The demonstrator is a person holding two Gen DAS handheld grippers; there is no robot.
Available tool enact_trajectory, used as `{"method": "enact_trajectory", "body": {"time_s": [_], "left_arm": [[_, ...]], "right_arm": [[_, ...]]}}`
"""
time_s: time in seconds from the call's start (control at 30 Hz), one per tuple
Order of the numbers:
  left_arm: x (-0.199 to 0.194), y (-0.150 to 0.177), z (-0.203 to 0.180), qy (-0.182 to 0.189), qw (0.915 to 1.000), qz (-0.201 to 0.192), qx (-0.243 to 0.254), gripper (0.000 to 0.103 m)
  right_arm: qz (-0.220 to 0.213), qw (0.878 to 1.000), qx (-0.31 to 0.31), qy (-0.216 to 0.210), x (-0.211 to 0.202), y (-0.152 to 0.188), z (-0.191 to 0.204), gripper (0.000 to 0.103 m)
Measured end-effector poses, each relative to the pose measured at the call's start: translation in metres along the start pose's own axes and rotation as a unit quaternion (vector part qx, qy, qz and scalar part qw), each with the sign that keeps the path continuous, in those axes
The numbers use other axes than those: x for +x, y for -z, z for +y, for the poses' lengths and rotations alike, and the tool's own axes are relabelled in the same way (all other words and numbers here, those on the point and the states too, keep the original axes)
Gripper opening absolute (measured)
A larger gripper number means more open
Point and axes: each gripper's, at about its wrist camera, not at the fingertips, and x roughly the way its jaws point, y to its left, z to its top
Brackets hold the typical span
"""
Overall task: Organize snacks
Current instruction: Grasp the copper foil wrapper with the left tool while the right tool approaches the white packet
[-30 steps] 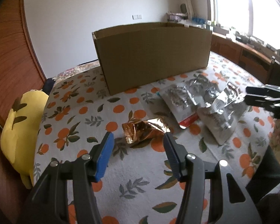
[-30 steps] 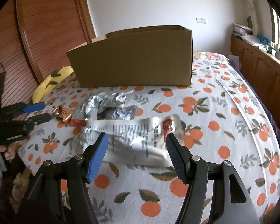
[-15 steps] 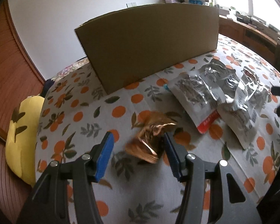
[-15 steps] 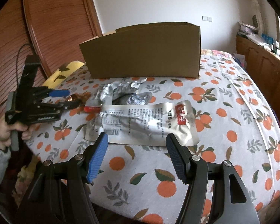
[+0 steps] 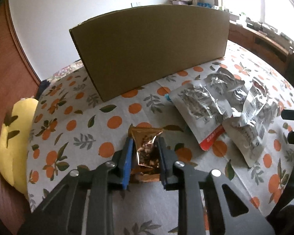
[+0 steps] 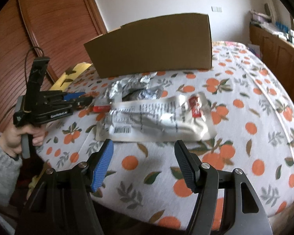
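My left gripper (image 5: 145,146) is shut on a crumpled copper foil snack packet (image 5: 146,150), just above the orange-print cloth. The tall cardboard box (image 5: 151,49) stands behind it. Silver snack pouches (image 5: 201,105) lie to the right of the packet. In the right wrist view my right gripper (image 6: 144,156) is open and empty, just short of a large silver pouch (image 6: 156,119). The left gripper (image 6: 78,99) shows at the left of that view; the box (image 6: 152,47) stands behind the pouches.
A yellow plush toy (image 5: 11,137) lies off the table's left edge. A wooden sliding door (image 6: 49,29) stands at the left. Wooden cabinets (image 6: 280,51) line the right wall under a window. The table edge runs close below my right gripper.
My left gripper moved forward and closed on the copper packet, which was lying loose before. My right gripper drew back a little from the large silver pouch.
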Motion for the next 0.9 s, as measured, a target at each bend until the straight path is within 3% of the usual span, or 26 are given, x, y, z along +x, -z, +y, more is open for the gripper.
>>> {"method": "enact_trajectory", "body": {"time_s": [0.3, 0.57, 0.9], "left_arm": [[-0.014, 0.008, 0.001, 0.012, 0.9993, -0.017, -0.031, 0.019], [-0.032, 0.007, 0.000, 0.033, 0.9973, -0.040, -0.053, 0.019], [-0.053, 0.000, -0.027, 0.072, 0.9934, -0.071, -0.054, 0.019]], "right_arm": [[0.021, 1.000, 0.002, 0.023, 0.013, -0.002, 0.006, 0.066], [0.026, 0.999, 0.039, 0.017, 0.029, -0.028, -0.017, 0.067], [0.030, 0.997, 0.063, 0.033, 0.044, -0.056, -0.028, 0.077]]}}
